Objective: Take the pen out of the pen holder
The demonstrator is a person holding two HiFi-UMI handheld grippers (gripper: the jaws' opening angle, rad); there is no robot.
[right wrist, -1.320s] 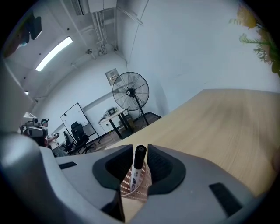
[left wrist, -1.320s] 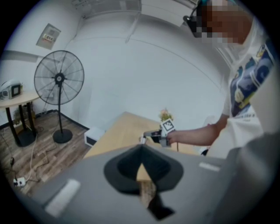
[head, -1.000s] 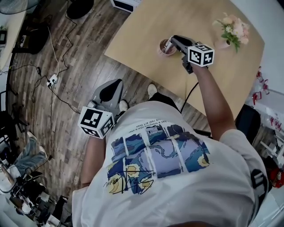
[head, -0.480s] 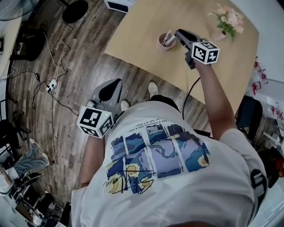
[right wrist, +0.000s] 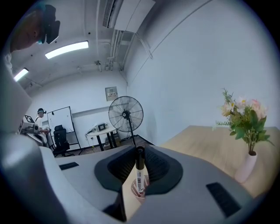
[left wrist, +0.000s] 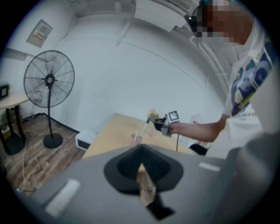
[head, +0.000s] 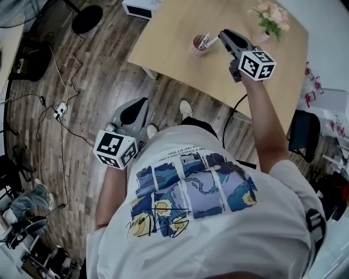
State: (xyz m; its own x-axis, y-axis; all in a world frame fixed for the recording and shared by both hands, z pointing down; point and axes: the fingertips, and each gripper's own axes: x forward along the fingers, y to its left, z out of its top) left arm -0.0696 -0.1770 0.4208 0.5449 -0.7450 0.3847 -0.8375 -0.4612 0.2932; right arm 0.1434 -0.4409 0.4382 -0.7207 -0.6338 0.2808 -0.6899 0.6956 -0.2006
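Note:
In the right gripper view my right gripper [right wrist: 139, 177] is shut on a white pen [right wrist: 139, 180] with a black cap, which stands upright between the jaws. The reddish pen holder [right wrist: 141, 193] shows just below the pen's lower end. In the head view the holder [head: 199, 43] stands on the wooden table [head: 174, 32] near its front edge. The right gripper [head: 221, 37] hovers beside and above it, with the pen [head: 211, 43] slanting down towards the cup. Other pens stay in the cup. My left gripper [head: 134, 110] hangs over the floor, shut and with nothing in it.
A vase of pink flowers [head: 267, 19] stands on the table beyond the right gripper. Left of the table a white box [head: 139, 6] sits on the floor. Cables and a power strip [head: 57, 111] lie on the wood floor. A standing fan [left wrist: 49, 81] is near the wall.
My right gripper has risen from the pen holder with the pen in its jaws, and the pen has come up out of the cup. The left gripper has shifted slightly.

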